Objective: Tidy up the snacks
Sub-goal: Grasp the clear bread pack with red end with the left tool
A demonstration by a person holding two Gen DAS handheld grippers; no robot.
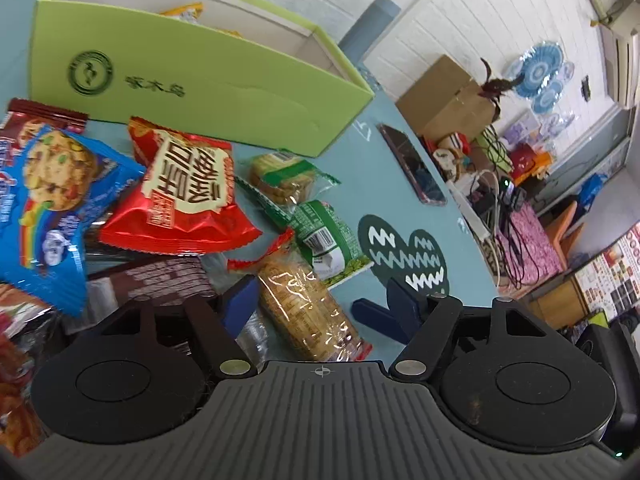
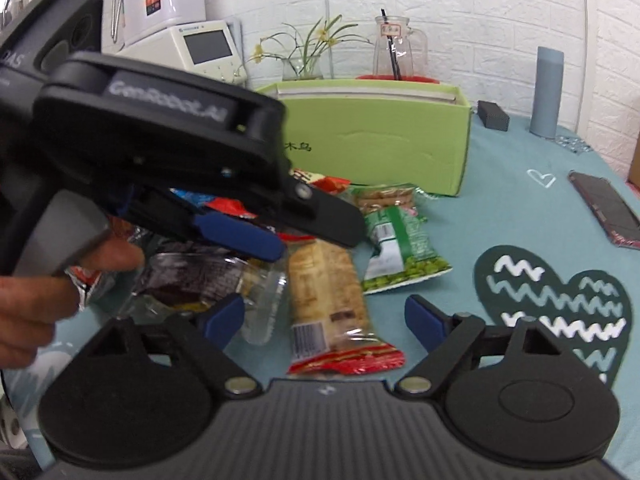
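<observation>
The tabletop (image 2: 500, 208) has a soft blue cloth with a dark heart shape (image 2: 560, 304) printed on it. A white brick wall (image 2: 460, 8) stands at the far side. A phone (image 2: 604, 210) lies on the cloth at the right. A tall grey bottle (image 2: 547, 92) stands far right, near a glass jug (image 2: 394, 48) and a small plant (image 2: 304, 52).

A big green box (image 2: 380, 140) sits open at the far side of the tabletop. Just in front of it lies a heap of snacks. A long cracker pack (image 2: 326, 300) with a red end lies nearest. A green pea bag (image 2: 394, 248) lies just right of it. A red bag (image 1: 188, 188) and a blue cookie bag (image 1: 52, 200) lie in the left part of the heap, the red bag partly on top of the blue one. A brown pack (image 1: 168, 280) lies just below them.

The left claw (image 1: 312, 304) is spread wide, with the cracker pack between its fingers. The right claw (image 2: 324, 320) is spread wide too, low over the same cracker pack. Neither one is pinching anything.
</observation>
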